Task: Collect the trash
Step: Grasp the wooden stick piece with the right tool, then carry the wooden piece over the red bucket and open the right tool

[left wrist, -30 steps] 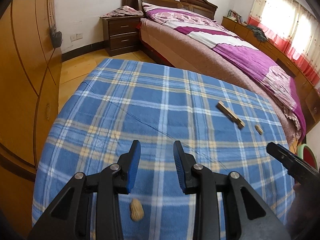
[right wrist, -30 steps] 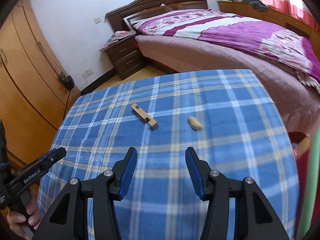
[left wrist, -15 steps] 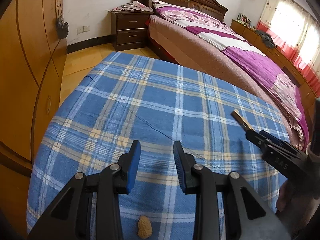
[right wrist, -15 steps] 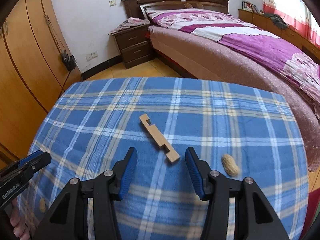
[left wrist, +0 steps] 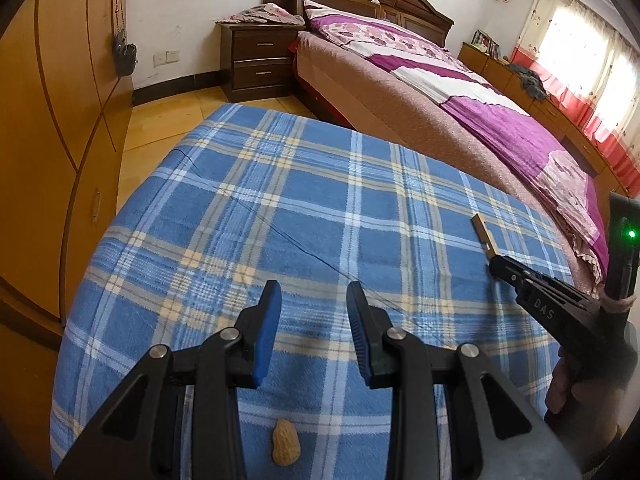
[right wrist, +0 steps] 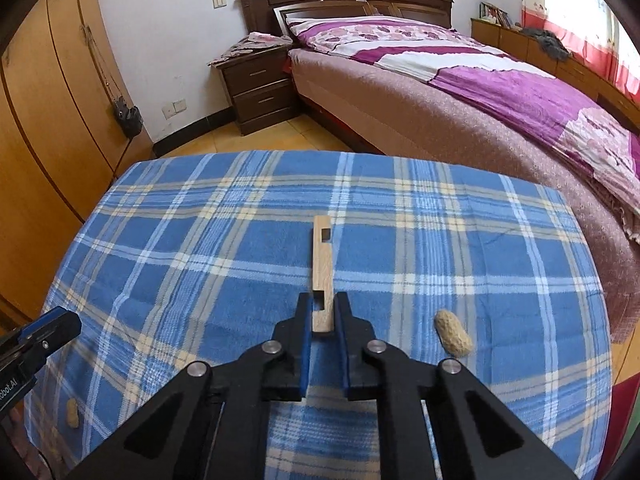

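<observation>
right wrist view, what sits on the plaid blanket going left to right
left gripper tip at the edge → small peanut → wooden stick, its near end clamped in the right gripper → larger peanut

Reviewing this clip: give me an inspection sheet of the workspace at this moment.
Surface: table under a blue plaid cloth, lightly creased.
Job's things: notched wooden strip lying flat; one peanut right of it, another peanut near the cloth's front edge.
Clutter: nothing seen.
Grippers: right gripper has just closed on the strip's near end; left gripper open, nothing between its pads.
Cables: nothing seen on the table; a dark plug or bag hangs by the wardrobe.
Surroundings: bed, nightstand, wooden wardrobe, window curtains.
</observation>
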The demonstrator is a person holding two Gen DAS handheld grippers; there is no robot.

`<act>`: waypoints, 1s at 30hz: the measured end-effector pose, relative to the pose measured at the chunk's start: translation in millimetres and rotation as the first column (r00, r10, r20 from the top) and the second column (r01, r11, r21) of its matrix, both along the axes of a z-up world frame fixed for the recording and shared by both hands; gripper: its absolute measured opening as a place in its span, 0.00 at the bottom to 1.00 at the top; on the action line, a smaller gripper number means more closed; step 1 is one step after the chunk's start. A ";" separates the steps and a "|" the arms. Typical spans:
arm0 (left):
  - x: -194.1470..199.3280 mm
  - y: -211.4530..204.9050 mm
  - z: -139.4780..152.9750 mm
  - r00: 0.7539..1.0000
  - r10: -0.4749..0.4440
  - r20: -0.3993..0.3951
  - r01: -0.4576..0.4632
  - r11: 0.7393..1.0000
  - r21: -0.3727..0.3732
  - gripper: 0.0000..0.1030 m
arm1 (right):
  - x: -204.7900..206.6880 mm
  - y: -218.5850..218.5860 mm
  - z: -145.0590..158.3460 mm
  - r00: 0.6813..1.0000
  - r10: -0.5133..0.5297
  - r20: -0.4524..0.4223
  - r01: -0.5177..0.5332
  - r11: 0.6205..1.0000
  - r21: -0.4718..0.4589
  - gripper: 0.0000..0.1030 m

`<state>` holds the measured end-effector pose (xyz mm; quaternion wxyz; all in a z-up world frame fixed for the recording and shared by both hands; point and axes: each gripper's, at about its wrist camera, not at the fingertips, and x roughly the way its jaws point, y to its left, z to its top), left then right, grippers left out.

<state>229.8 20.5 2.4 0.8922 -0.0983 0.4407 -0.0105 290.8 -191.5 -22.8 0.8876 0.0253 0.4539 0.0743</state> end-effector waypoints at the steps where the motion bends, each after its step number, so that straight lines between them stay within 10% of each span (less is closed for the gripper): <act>1: -0.9 -0.1 0.9 1.000 0.000 0.001 0.000 1.000 -0.002 0.33 | -2.0 -2.0 0.3 1.000 -0.002 -0.003 0.002 1.000 0.011 0.12; 30: -56.0 -29.2 32.1 0.996 -0.074 0.044 0.076 0.996 -0.044 0.33 | -143.6 -59.6 68.2 0.989 -0.124 0.085 0.102 0.969 0.225 0.12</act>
